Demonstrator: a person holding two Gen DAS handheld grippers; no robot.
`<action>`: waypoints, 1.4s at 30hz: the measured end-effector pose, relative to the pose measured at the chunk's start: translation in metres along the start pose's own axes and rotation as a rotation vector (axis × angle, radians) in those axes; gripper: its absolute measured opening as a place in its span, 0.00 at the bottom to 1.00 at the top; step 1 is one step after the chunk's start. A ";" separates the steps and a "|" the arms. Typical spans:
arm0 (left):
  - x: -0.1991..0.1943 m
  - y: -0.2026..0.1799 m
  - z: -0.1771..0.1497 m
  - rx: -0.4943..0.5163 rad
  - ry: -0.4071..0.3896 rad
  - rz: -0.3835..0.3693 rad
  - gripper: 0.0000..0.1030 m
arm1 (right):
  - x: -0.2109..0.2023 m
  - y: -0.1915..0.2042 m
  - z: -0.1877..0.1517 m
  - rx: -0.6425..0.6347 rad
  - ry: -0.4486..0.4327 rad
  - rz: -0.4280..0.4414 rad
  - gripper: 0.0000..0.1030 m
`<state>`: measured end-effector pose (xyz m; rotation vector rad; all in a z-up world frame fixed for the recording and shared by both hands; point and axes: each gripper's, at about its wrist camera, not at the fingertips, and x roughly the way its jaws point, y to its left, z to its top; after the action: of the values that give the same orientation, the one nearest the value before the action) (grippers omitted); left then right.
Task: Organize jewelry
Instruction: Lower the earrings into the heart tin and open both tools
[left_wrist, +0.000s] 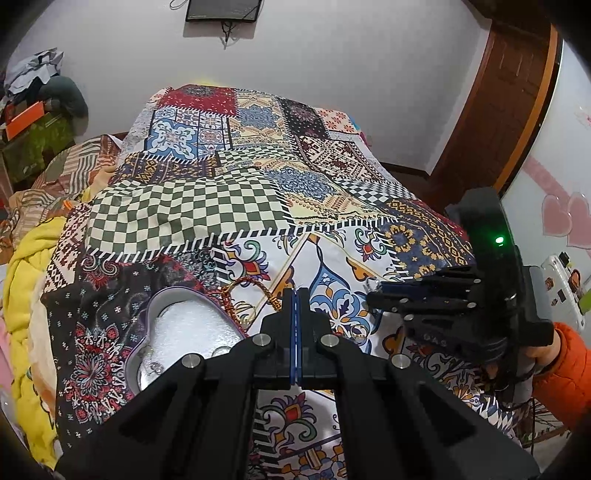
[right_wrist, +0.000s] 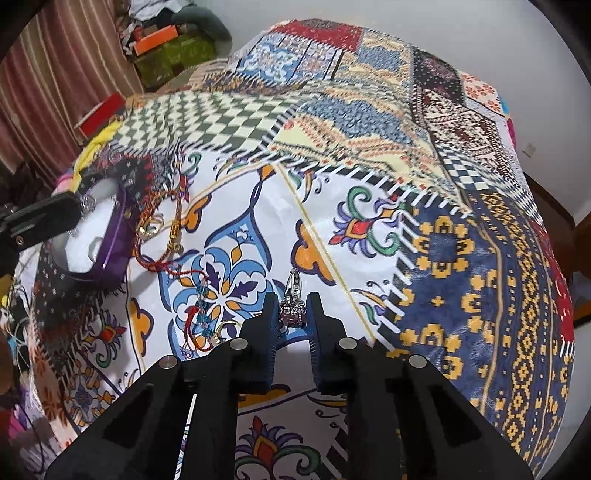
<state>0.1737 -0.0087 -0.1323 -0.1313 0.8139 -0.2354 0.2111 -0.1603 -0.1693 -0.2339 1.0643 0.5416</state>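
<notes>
Right gripper (right_wrist: 291, 314) clenched on jeweled ring (right_wrist: 293, 308), just above patchwork bedspread (right_wrist: 443, 251). Left gripper (left_wrist: 296, 314) pressed closed, holding nothing visible, beside purple heart-shaped box (right_wrist: 110, 254). Red cord bracelets (right_wrist: 173, 236) w/ gold bits loose by box. Next: carry ring to box slowly, firm grip; release low over white lining.

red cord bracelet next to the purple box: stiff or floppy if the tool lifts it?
Likely floppy: the red cord bracelet lies in loose, uneven curves on the bedspread. Probably light, being thin cord. It overlaps a gold chain, so lifting may drag that along.
</notes>
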 end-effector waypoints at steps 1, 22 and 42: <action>-0.002 0.001 0.000 -0.002 -0.003 0.001 0.00 | -0.004 0.000 0.000 0.003 -0.009 0.000 0.13; -0.065 0.042 0.003 -0.063 -0.104 0.116 0.00 | -0.058 0.074 0.036 -0.077 -0.203 0.064 0.13; -0.063 0.073 -0.015 -0.099 -0.059 0.131 0.00 | -0.025 0.136 0.049 -0.156 -0.158 0.149 0.13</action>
<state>0.1328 0.0772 -0.1132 -0.1763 0.7726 -0.0676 0.1672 -0.0314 -0.1139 -0.2455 0.8908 0.7665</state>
